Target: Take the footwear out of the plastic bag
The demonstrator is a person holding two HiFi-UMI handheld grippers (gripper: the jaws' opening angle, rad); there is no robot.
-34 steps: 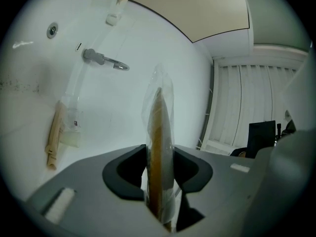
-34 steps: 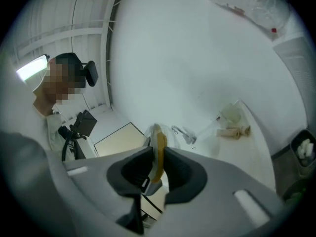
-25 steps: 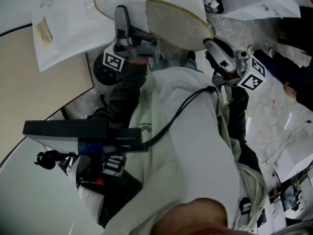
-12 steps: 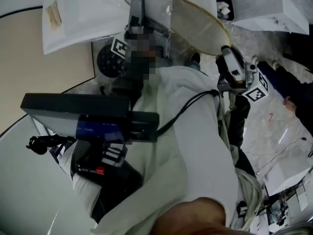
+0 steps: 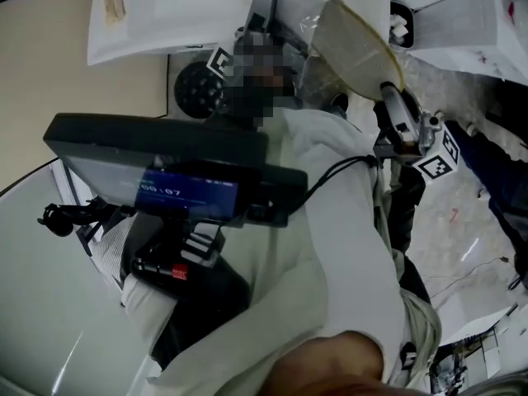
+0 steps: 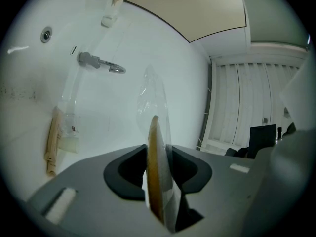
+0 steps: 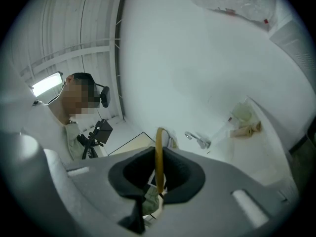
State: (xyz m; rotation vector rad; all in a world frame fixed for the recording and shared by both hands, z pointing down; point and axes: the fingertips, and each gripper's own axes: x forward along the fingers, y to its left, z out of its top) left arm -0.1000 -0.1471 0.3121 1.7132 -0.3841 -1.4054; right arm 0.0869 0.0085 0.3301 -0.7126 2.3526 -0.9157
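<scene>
Surface: white counter (image 6: 163, 68) | fixed: metal tap (image 6: 101, 63) stood mid-surface | lying: clear packet (image 6: 61, 132) of tan contents lay near left edge, apart from tap

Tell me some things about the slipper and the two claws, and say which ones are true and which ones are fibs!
1. The left claw pinches a thin, flat slipper with clear plastic bag film around it. True.
2. The right claw is wide open with nothing in it. False: it is shut on the slipper's tan edge.
3. A silver tap shows on the white surface in the left gripper view. True.
4. The slipper lies flat on the floor. False: it is held up between the two claws.
</scene>
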